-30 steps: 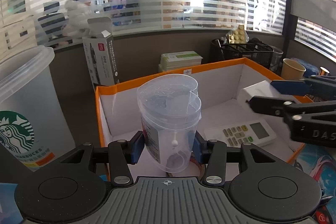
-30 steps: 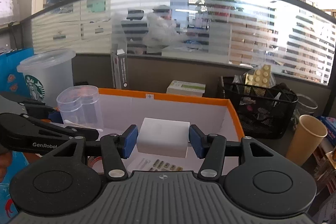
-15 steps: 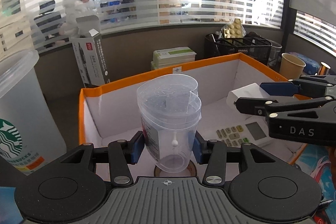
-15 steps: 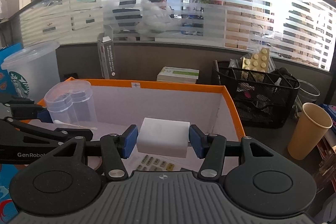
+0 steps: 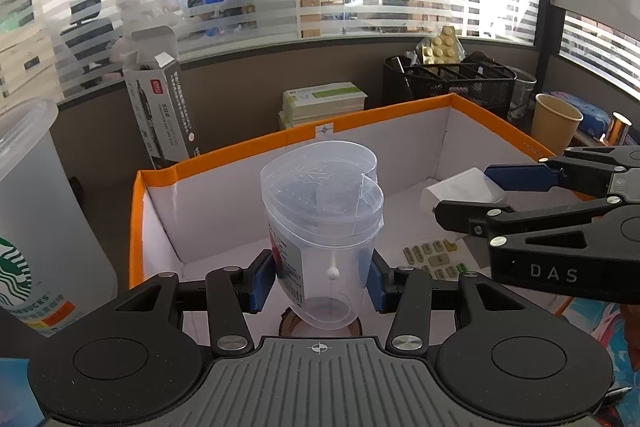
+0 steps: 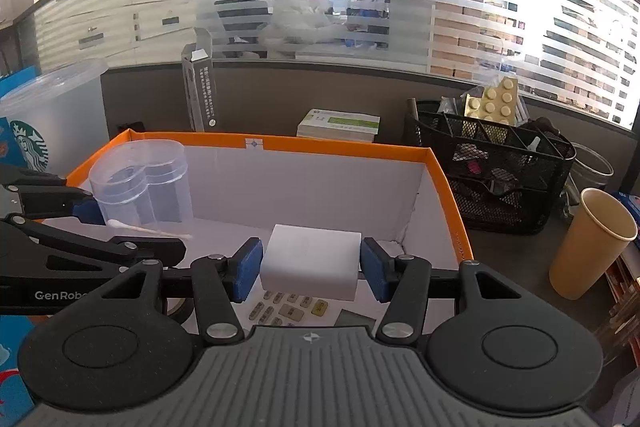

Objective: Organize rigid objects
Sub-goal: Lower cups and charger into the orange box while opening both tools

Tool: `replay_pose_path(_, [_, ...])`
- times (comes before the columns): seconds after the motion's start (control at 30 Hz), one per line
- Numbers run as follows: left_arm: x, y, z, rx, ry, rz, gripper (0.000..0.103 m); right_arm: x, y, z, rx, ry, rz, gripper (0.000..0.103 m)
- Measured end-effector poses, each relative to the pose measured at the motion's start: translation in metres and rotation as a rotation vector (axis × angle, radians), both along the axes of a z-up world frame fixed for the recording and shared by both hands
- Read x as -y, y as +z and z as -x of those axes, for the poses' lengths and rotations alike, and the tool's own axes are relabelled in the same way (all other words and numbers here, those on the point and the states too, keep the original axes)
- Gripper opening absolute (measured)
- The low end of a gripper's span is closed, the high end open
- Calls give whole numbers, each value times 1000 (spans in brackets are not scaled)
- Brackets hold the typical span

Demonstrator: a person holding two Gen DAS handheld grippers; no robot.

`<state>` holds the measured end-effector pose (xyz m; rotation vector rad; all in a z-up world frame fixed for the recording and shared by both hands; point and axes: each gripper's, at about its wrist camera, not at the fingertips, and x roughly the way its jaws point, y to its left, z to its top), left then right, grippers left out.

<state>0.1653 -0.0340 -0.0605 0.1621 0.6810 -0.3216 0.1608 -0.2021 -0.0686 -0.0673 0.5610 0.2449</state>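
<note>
Currently, left wrist view: the left gripper (image 5: 320, 281) is clamping a clear heart-shaped container (image 5: 322, 223) between its blue pads, upright, with a cotton swab (image 5: 332, 269) visible inside. The container is hanging over the near part of the orange-rimmed box (image 5: 138, 207), just above a round wooden piece (image 5: 290, 325) on the box floor. Judgement: the placing step is in hand; next move is calling for lowering the container onto bare floor beside that wooden piece, then releasing. To the right, the right gripper (image 5: 460, 195) is carrying a white block (image 5: 456, 185) over a remote control (image 5: 434, 257) lying in the box. A Starbucks cup (image 5: 36, 239) is standing outside the box on the left.

Right wrist view: the right gripper (image 6: 310, 263) is closed on the white block (image 6: 310, 261), holding it level above the remote control (image 6: 296, 309), near the box's right wall (image 6: 444, 195). Judgement: the block is needing a spot clear of the remote, likely toward the far right corner. The left gripper (image 6: 96, 223) and its container (image 6: 140, 181) are occupying the left side, so the two are risking crowding mid-box. Outside, a black mesh organiser (image 6: 496, 171) and a paper cup (image 6: 592, 243) are standing to the right.
</note>
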Motion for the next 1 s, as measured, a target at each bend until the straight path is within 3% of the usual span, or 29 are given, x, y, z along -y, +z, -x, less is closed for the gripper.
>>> replay_pose_path(0.7, [7, -10, -13, -58, 11, -19, 45, -2, -11, -7, -53, 9, 49, 51])
replay_pose_path(1.0, [15, -14, -14, -100, -15, -100, 45, -8, -12, -13, -97, 42, 95, 51])
